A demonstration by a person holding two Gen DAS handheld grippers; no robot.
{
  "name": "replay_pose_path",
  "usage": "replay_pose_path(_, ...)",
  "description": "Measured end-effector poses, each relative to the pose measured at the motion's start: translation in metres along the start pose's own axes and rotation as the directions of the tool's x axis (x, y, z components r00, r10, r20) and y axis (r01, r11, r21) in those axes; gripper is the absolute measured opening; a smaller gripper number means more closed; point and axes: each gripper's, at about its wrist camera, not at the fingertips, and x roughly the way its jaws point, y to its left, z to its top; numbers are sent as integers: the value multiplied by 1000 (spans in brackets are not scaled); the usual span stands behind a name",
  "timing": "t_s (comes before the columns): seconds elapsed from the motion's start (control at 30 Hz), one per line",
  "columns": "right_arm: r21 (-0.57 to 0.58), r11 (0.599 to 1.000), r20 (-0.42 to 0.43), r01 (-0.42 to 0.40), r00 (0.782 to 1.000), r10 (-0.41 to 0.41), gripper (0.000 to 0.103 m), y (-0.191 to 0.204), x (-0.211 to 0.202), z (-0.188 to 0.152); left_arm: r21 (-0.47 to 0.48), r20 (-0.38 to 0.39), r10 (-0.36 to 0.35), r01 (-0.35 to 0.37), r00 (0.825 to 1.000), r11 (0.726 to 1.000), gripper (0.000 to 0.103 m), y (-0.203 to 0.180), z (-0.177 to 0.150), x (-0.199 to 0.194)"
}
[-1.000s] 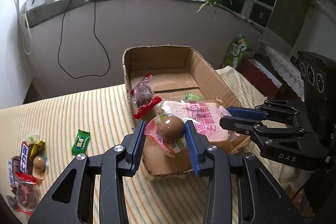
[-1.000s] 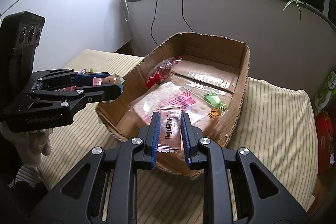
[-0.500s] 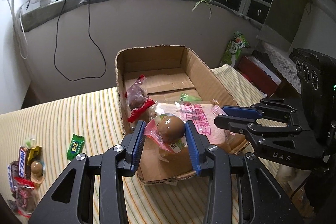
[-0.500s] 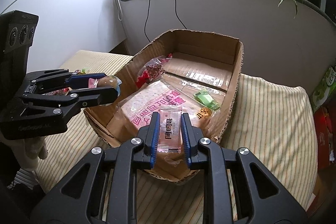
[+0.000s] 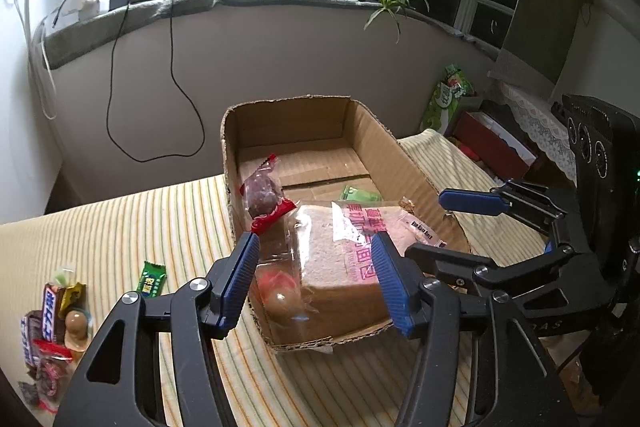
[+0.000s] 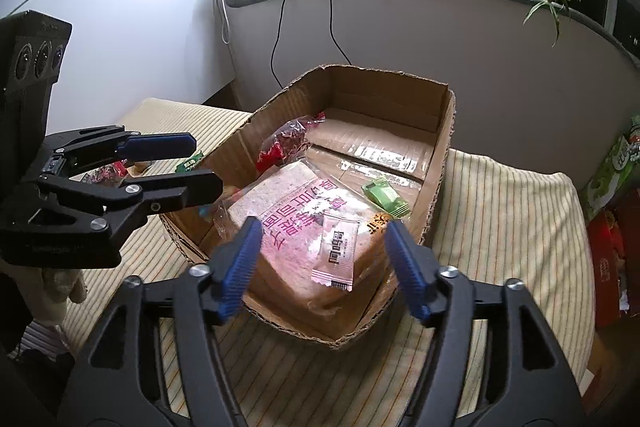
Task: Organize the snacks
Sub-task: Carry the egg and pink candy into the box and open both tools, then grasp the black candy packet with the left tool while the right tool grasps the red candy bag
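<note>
My left tongs (image 5: 314, 281) are opening, pads clear of everything. The brown braised egg in its clear-and-red plastic pack (image 5: 280, 297) sits below the gap in the near left corner of the open brown cardboard box (image 5: 400, 155), blurred, not pinched. My right tongs (image 6: 322, 267) are opening too, wide. The small pale pink flat sachet with dark print (image 6: 336, 253) lies loose between the blue pads, on top of the bagged sliced bread loaf with pink lettering (image 6: 288, 211). The loaf fills the near half of the box. Also in the box: a dark snack in a clear bag with red ends (image 5: 262, 193) against the left wall, and a small green wrapped candy (image 6: 384, 197) beside the loaf. The box rests on a yellow striped cloth surface (image 5: 120, 227). Outside it, to the left: a green candy packet (image 5: 151, 279) and a pile of mixed wrapped snacks (image 5: 50, 327).
</note>
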Motion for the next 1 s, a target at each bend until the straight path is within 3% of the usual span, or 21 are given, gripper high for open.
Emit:
replay_pose_path(0.17, 0, 1000, 0, 9, 1000, -9, 82, 2, -2, 1, 1, 15, 4, -4, 1000, 1000, 62, 0, 0, -7)
replay_pose_path(0.43, -11, 1000, 3, 13, 1000, -13, 86, 11, -7, 2, 9, 47, 15, -15, 999, 1000, 62, -3, 0, -24)
replay_pose_path(1.0, -55, 998, 23, -20, 1000, 21, 86, 51, -20, 12, -17, 119, 45, -44, 992, 999, 62, 13, -14, -70)
